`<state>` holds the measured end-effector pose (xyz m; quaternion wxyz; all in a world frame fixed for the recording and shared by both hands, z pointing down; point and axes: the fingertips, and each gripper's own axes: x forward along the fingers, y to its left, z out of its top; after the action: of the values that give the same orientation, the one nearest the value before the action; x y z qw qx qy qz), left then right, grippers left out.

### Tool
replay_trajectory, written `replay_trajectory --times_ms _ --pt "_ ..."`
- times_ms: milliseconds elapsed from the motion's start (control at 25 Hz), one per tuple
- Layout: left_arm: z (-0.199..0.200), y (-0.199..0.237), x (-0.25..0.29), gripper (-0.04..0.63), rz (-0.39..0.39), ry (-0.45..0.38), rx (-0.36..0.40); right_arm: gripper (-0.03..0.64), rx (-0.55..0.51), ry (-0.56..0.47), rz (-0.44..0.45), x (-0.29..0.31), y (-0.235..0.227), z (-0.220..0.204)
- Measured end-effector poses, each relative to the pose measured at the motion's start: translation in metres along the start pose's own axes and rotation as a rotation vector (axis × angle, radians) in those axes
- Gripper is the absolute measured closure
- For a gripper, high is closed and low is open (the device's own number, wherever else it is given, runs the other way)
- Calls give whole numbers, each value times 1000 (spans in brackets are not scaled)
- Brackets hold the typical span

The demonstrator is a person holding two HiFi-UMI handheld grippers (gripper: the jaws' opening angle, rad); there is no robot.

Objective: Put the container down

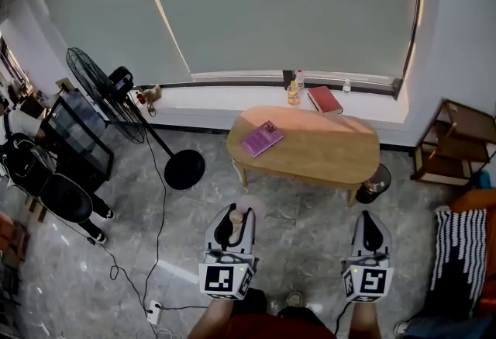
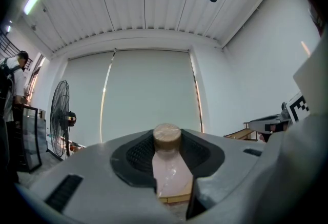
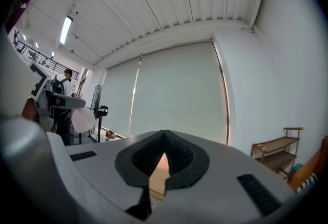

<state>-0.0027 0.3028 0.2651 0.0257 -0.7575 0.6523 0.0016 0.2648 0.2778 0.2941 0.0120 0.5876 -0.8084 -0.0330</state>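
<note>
a person stands on a grey stone floor, seen from above, with a gripper in each hand pointing level toward an oval wooden table that lies ahead and well apart from both. the left gripper is clamped on the container, a small pale pinkish, see-through bottle with a round tan cap like a cork. it sits between the dark ribbed pads, roughly upright with the cap on top. the right gripper is closed with nothing in it, its pads meeting at the tips. the table's near edge lies straight beyond the left gripper, so that hand looks best placed to set the container down. a purple book lies on the table's left end, and bare wood shows to its right.
</note>
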Motion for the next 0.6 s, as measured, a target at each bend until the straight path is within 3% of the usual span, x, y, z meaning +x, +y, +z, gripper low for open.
replay_trajectory --times_ms 280,600 --pt "-10 22 31 449 -12 6 -6 620 -15 12 7 38 13 -7" --pt "-19 78 92 451 -36 -11 -19 620 -42 18 1 117 43 -4"
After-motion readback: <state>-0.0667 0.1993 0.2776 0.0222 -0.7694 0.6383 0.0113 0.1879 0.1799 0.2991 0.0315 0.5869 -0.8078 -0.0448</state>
